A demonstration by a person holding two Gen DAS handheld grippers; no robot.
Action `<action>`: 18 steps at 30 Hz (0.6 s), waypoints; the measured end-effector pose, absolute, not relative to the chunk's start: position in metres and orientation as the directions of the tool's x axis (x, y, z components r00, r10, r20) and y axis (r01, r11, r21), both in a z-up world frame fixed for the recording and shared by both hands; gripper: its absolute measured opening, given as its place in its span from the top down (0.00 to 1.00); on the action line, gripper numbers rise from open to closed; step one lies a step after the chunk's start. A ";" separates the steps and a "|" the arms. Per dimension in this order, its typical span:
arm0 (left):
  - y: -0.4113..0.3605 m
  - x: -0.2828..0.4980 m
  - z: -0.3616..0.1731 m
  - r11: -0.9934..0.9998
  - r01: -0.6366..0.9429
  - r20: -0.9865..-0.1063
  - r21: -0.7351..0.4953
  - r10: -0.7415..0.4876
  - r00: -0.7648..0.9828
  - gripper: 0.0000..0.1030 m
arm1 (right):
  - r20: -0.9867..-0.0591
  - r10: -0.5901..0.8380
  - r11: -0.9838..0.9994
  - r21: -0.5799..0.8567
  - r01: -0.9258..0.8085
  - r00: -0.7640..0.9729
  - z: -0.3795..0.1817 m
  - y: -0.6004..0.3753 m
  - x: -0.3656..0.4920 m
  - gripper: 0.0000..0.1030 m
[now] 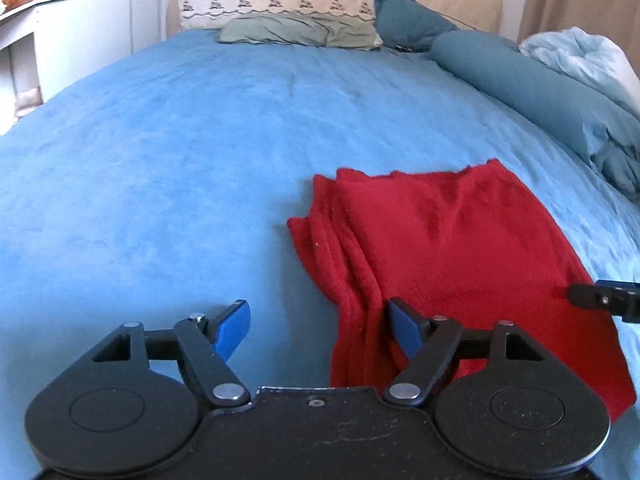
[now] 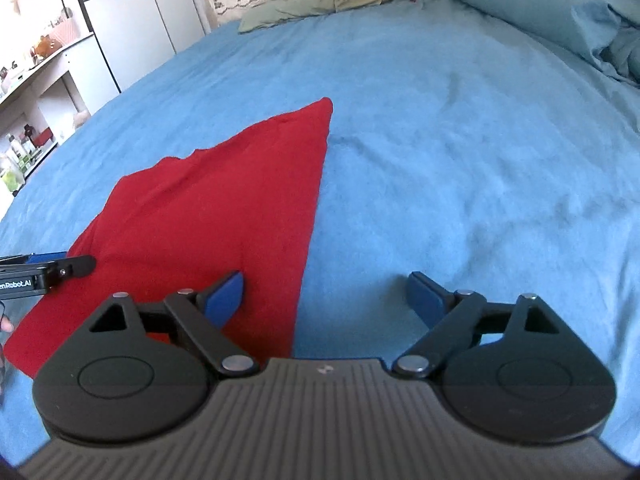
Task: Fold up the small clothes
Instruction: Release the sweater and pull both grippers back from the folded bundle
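A red garment (image 1: pixel 448 248) lies flat on the blue bedspread (image 1: pixel 160 168), with folds bunched along its left edge. My left gripper (image 1: pixel 318 328) stands open astride that near left edge; its right pad is over the red cloth, its left pad over the bedspread. In the right wrist view the same red garment (image 2: pixel 224 216) runs to a far corner. My right gripper (image 2: pixel 326 300) is open wide over the garment's near right edge, left pad above the cloth, right pad above the blue bedspread (image 2: pixel 460 152). Neither gripper holds anything.
Pillows (image 1: pixel 296 30) lie at the head of the bed, and a teal bolster with a rumpled duvet (image 1: pixel 560 96) along its right side. White cabinets and cluttered shelves (image 2: pixel 36 92) stand beyond the bed's left edge. A hand's fingertip shows at the right wrist view's left border.
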State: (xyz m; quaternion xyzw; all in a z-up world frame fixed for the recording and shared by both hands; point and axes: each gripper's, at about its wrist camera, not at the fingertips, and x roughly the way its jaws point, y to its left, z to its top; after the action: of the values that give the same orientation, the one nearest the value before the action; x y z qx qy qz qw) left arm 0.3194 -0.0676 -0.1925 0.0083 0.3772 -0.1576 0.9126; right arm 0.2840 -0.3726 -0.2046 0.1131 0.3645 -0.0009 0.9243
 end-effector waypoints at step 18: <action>-0.027 0.137 0.004 0.978 0.198 -0.571 -0.062 -0.197 0.797 0.00 | -0.582 -0.065 0.985 0.095 0.147 0.811 -0.001 -0.316 0.097 0.00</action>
State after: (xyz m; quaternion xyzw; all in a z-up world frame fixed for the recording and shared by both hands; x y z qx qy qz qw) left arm 0.1371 -0.0270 0.0042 0.0005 0.3010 -0.1041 0.9479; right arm 0.0973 -0.3161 -0.0007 0.0676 0.3027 -0.0557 0.9490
